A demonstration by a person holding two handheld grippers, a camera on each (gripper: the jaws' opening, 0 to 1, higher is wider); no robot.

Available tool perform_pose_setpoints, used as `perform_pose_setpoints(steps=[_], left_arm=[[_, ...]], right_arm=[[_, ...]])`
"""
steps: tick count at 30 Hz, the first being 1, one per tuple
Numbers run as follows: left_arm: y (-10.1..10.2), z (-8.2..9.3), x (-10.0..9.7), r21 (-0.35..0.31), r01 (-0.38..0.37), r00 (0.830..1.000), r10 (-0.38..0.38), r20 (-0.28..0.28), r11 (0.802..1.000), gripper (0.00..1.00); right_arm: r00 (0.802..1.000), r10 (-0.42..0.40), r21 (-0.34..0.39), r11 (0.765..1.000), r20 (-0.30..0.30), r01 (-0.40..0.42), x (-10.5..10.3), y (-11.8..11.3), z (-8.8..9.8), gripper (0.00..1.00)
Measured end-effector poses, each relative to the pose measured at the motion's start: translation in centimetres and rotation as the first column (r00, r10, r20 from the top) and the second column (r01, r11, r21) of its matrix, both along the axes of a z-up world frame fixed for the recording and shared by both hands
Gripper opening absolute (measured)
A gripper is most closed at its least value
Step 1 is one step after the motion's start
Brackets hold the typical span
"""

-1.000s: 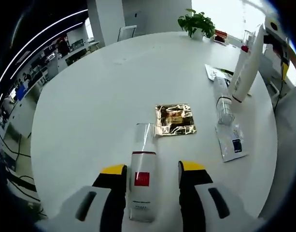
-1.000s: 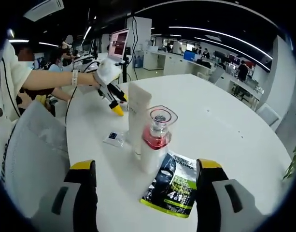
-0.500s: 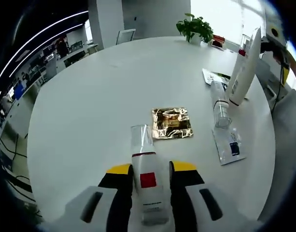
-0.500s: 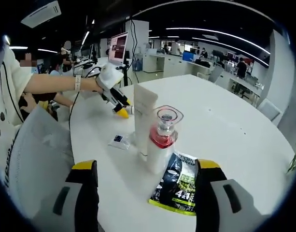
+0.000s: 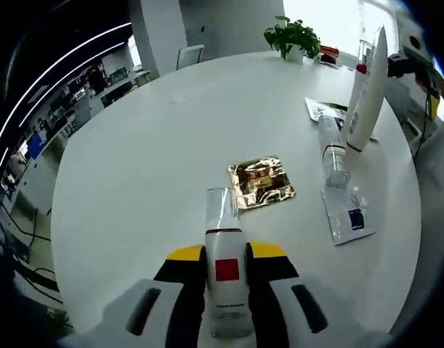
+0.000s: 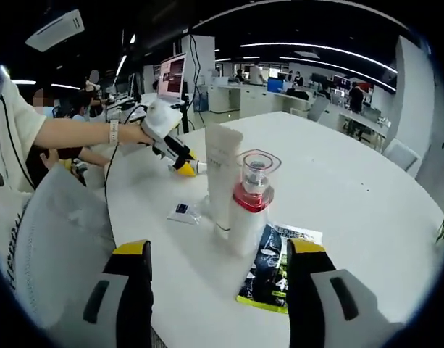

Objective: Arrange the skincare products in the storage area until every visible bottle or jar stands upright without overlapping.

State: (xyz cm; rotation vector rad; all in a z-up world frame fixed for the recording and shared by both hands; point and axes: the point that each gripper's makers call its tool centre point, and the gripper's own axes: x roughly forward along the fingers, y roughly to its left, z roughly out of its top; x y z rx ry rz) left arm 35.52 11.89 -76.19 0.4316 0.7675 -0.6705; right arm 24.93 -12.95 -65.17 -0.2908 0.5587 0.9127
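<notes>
Two products already stand on the round white bench (image 5: 135, 145): in the right gripper view a tall white squeeze tube (image 6: 223, 177) rises at centre, and just beside it a white bottle with a red collar and clear cap (image 6: 251, 203); a dark green-edged sachet (image 6: 274, 270) lies flat at their foot. Work remains. In the left gripper view the left tongs (image 5: 227, 255) are clenched on a white bottle with a red square label and clear cap (image 5: 224, 264), lying flat at lower centre, and a clear-capped slim bottle (image 5: 331, 148) lies on its side at right, near a gold foil packet (image 5: 261, 181). The right tongs (image 6: 218, 250) hang released, gripping nothing. The clear caps reveal no contents.
</notes>
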Motion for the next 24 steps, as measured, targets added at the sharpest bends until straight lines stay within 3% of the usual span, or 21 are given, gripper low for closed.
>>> perform_pose_setpoints(steps=[6, 15, 20, 24], left_arm=[[0.0, 1.2, -0.8, -0.015, -0.008, 1.000, 0.008, 0.007, 1.000, 0.17], [-0.7, 2.5, -1.5, -0.054, -0.014, 0.999, 0.016, 0.039, 0.998, 0.17], [-1.9, 3.5, -2.2, -0.073, 0.005, 0.998, -0.001, 0.060, 0.997, 0.17], [-3.2, 4.7, -3.3, -0.106, 0.016, 0.997, -0.008, 0.075, 0.994, 0.17]], right_arm=[[1.000, -0.003, 0.018, 1.000, -0.009, 0.003, -0.5, 0.3, -0.7, 0.68], [1.000, 0.007, 0.078, 0.997, -0.012, -0.006, -1.3, 1.3, -0.6, 0.65], [0.999, 0.014, 0.104, 0.995, -0.035, -0.010, -1.8, 1.7, -0.7, 0.57], [0.999, 0.013, 0.125, 0.992, -0.041, -0.008, -1.9, 2.0, -0.6, 0.57]])
